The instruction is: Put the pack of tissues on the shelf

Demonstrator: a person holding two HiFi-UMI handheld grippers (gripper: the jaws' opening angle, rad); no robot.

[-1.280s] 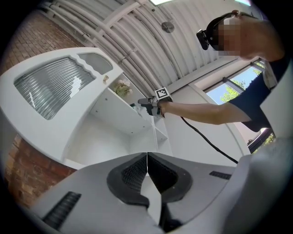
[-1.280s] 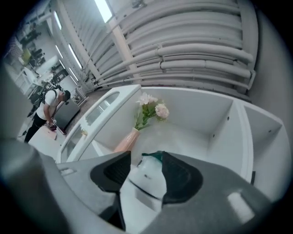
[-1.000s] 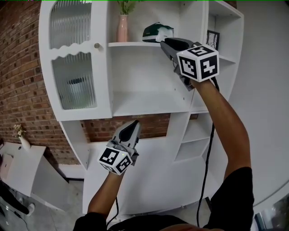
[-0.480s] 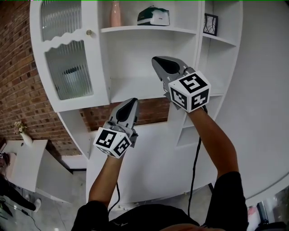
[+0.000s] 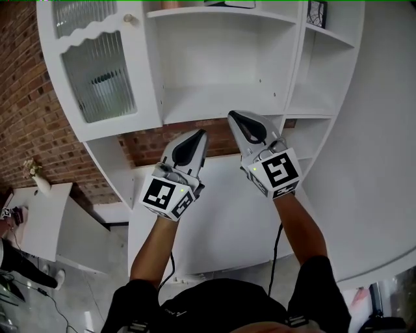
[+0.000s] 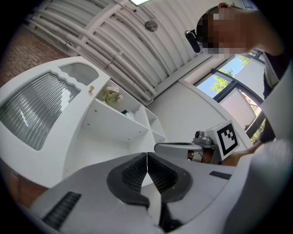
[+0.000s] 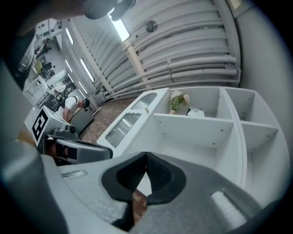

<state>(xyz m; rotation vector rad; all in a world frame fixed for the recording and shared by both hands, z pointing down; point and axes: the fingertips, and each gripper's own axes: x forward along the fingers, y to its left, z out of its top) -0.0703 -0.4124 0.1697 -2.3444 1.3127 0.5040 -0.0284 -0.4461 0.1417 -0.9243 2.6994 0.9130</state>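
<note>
The pack of tissues (image 7: pixel 198 111), green and white, lies on the upper shelf (image 7: pixel 192 121) of the white cabinet, beside a vase of flowers (image 7: pixel 177 101). In the left gripper view the pack (image 6: pixel 124 111) is a small speck on that same shelf. In the head view only its lower edge shows at the top border. My right gripper (image 5: pixel 233 116) is shut and empty, held well below that shelf in front of the middle compartment. My left gripper (image 5: pixel 198 133) is beside it on the left, also shut with nothing between its pads.
The cabinet has a ribbed glass door (image 5: pixel 97 84) on the left and narrow side shelves (image 5: pixel 322 71) on the right, with a framed picture (image 5: pixel 316 13) high up. A brick wall (image 5: pixel 26 123) is to the left. A low white table (image 5: pixel 39 224) carries a small vase (image 5: pixel 36 181).
My right gripper has come down from the upper shelf, leaving the pack there, and shut. The view has tilted down. My left gripper has risen slightly beside it.
</note>
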